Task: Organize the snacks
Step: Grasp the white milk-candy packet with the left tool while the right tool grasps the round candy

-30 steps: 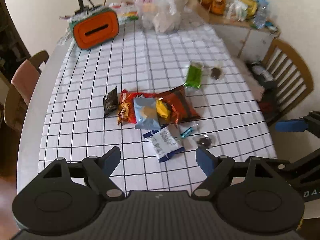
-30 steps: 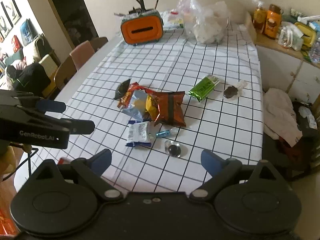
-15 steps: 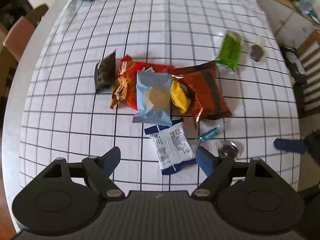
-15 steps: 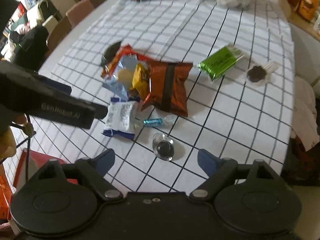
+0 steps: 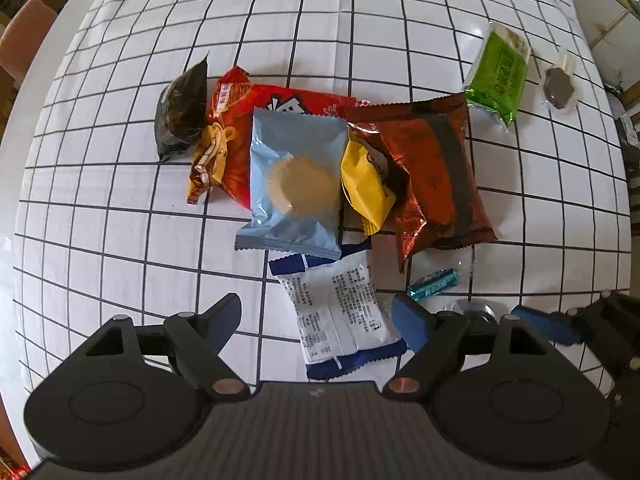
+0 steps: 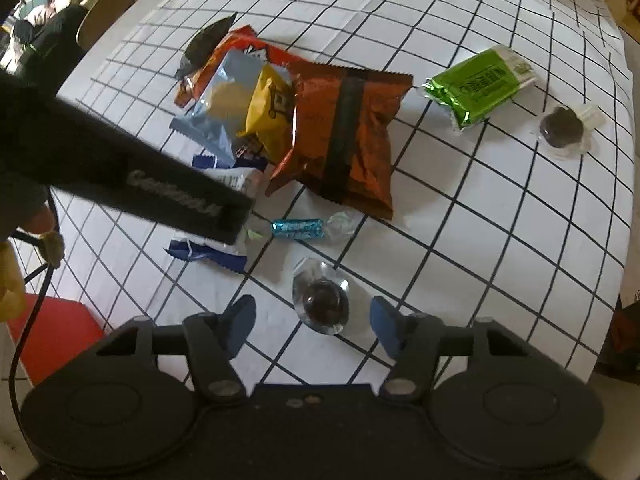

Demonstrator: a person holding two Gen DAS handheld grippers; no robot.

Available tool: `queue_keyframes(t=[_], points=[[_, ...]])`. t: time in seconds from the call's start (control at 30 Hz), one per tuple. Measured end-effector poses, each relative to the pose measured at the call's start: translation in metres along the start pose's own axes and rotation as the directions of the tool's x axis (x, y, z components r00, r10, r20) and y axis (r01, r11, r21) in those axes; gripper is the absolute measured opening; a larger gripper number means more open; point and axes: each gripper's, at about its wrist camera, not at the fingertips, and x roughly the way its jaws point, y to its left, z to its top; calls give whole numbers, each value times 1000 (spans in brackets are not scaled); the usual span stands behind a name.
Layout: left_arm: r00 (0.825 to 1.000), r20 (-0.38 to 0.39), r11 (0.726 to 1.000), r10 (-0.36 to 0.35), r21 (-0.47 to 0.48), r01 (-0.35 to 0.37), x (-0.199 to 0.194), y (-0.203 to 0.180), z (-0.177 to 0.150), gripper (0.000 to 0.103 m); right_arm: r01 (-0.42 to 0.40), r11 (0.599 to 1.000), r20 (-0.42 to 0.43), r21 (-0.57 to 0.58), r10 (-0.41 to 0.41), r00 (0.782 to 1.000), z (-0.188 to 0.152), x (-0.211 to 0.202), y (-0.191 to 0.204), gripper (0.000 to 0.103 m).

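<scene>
The small dark chocolate ball in crinkly clear wrap (image 6: 320,303) sits on the checked bench (image 6: 480,240) between the right tool's (image 6: 312,322) jaws, which have just been narrowing but aren't touching yet, so I'd centre before pinching, left tool (image 5: 316,318) gaping over the white-and-blue sachet (image 5: 340,312).

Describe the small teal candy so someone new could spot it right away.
On the grid tablecloth, find the big orange-brown bag. Just below its lower edge lies the teal candy: a short foil roll with clear twisted ends, the only shiny teal wrapper there.
</scene>
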Motion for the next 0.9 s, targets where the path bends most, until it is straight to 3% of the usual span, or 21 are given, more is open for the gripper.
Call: queue_keyframes(t=[0.4,0.57,0.73,0.9], points=[[1000,-15,999,3,-40,-3,19,4,8,81,69,996,3,-51,-69,998,-1,12,10,40],[999,-25,998,-25,-54,24,25,6,9,67,79,995,21,-65,-78,997,-2,10,14,28],[999,-12,998,-47,-53,47,24,9,7,48,69,996,43,-59,-66,997,-9,7,13,25],[998,4,997,-60,-53,60,22,10,5,45,46,999,50,-9,-46,998,-11,3,5,24]])
